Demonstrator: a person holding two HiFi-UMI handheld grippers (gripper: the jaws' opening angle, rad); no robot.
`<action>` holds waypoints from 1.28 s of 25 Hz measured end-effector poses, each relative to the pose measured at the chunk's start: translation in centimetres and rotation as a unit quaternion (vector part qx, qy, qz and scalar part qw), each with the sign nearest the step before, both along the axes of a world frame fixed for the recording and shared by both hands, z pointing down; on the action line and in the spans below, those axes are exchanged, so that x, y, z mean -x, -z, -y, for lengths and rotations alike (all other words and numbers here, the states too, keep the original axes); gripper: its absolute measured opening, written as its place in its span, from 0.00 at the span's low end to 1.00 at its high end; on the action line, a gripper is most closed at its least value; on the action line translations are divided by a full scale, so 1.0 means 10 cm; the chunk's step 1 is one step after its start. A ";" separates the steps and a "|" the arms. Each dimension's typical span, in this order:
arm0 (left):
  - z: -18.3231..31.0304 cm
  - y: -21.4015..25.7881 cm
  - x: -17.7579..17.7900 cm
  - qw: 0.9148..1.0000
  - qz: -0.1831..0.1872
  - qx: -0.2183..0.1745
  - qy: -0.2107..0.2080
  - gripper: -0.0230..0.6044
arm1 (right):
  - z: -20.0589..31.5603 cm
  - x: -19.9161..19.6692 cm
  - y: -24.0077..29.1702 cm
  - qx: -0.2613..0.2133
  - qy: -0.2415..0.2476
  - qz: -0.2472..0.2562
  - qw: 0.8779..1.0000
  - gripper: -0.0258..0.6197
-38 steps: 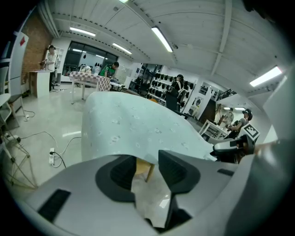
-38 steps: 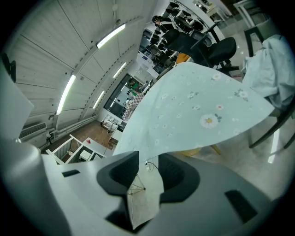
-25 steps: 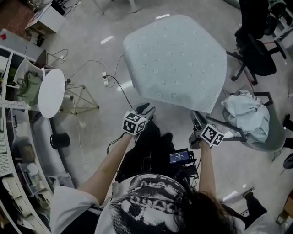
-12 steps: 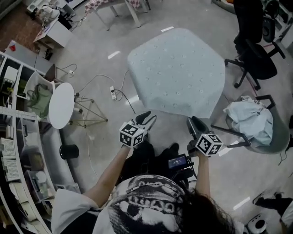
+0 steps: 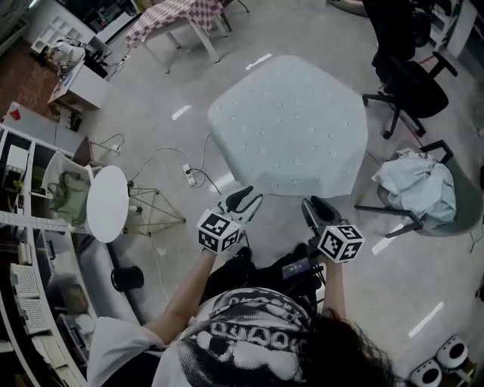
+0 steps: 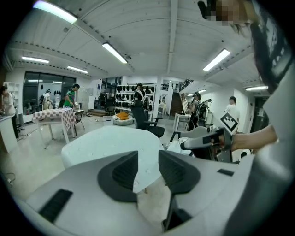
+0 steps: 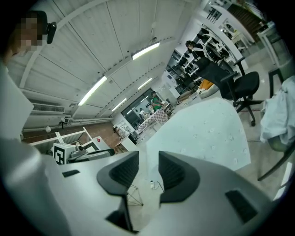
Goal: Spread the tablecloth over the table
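Note:
A pale blue-green tablecloth (image 5: 291, 125) with a small dotted pattern lies draped over the table in the middle of the head view, its edges hanging down on all sides. My left gripper (image 5: 246, 198) hovers just short of the cloth's near edge, open and empty. Open and empty too, my right gripper (image 5: 316, 208) is held level with it to the right. In the left gripper view the tablecloth (image 6: 110, 143) shows beyond the left gripper (image 6: 147, 163). The right gripper view looks past the right gripper (image 7: 148, 168) at the cloth (image 7: 203, 133).
A black office chair (image 5: 408, 75) stands right of the table. A grey chair holding a crumpled pale cloth (image 5: 420, 185) is nearer. A small round white table (image 5: 107, 202), a floor cable with a power strip (image 5: 189, 175) and a black bin (image 5: 126, 278) lie left. A checked table (image 5: 170, 15) stands far back.
The head view has swung upward, so more of the far room shows. Both grippers have stayed open near the cloth's near edge and drawn slightly closer together.

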State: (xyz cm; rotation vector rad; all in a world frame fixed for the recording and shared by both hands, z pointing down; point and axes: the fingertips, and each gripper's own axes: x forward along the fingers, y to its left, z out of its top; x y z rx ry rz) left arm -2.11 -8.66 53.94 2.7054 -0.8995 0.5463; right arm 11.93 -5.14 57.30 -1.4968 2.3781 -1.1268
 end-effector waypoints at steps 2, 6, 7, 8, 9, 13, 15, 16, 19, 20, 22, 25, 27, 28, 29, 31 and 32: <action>0.01 0.03 0.13 1.000 0.001 -0.008 -0.016 0.27 | 0.00 0.17 0.04 -0.004 -0.005 -0.008 1.000 0.23; 0.05 0.06 0.48 0.997 0.027 -0.031 -0.064 0.27 | 0.01 0.61 0.15 -0.014 -0.024 -0.017 0.999 0.23; 0.06 0.07 0.58 0.996 0.034 -0.039 -0.078 0.27 | 0.01 0.74 0.19 -0.017 -0.030 -0.016 0.999 0.23; 0.07 0.09 0.69 0.994 0.038 -0.046 -0.091 0.27 | 0.01 0.87 0.22 -0.020 -0.037 -0.015 0.999 0.23; 0.08 0.10 0.80 0.992 0.039 -0.052 -0.104 0.27 | 0.01 1.01 0.25 -0.023 -0.045 -0.013 0.999 0.23; 0.03 0.07 1.29 0.988 0.031 -0.053 -0.141 0.26 | -0.05 1.55 0.31 -0.029 -0.083 -0.013 0.996 0.23; 0.02 0.05 1.55 0.987 0.022 -0.051 -0.148 0.26 | -0.11 1.80 0.33 -0.032 -0.098 -0.021 0.994 0.23; 0.02 0.05 1.67 0.988 0.015 -0.047 -0.149 0.26 | -0.13 1.91 0.34 -0.033 -0.104 -0.025 0.994 0.23; 0.00 0.02 1.96 0.988 -0.012 -0.022 -0.149 0.25 | -0.26 2.19 0.36 -0.029 -0.123 -0.033 0.991 0.23; -0.03 0.02 2.03 0.988 -0.021 -0.016 -0.151 0.25 | -0.31 2.27 0.38 -0.027 -0.128 -0.036 0.991 0.23; -0.11 0.02 2.13 0.986 -0.033 -0.012 -0.161 0.24 | -0.42 2.40 0.41 -0.027 -0.136 -0.044 0.989 0.23; -0.23 0.03 2.17 0.982 -0.036 -0.019 -0.182 0.22 | -0.53 2.53 0.44 -0.021 -0.143 -0.056 0.988 0.23; -0.33 0.05 2.16 0.980 -0.039 -0.022 -0.195 0.21 | -0.60 2.59 0.46 -0.016 -0.146 -0.070 0.987 0.21; -0.37 0.07 2.16 0.979 -0.043 -0.023 -0.199 0.20 | -0.62 2.61 0.48 -0.014 -0.146 -0.080 0.986 0.20; -0.41 0.09 2.15 0.978 -0.047 -0.023 -0.203 0.19 | -0.64 2.63 0.49 -0.013 -0.146 -0.091 0.985 0.18; -0.48 0.14 2.15 0.976 -0.059 -0.020 -0.208 0.16 | -0.66 2.66 0.53 -0.012 -0.146 -0.118 0.982 0.14; -0.52 0.15 2.14 0.975 -0.065 -0.017 -0.210 0.15 | -0.68 2.68 0.54 -0.013 -0.146 -0.132 0.980 0.12</action>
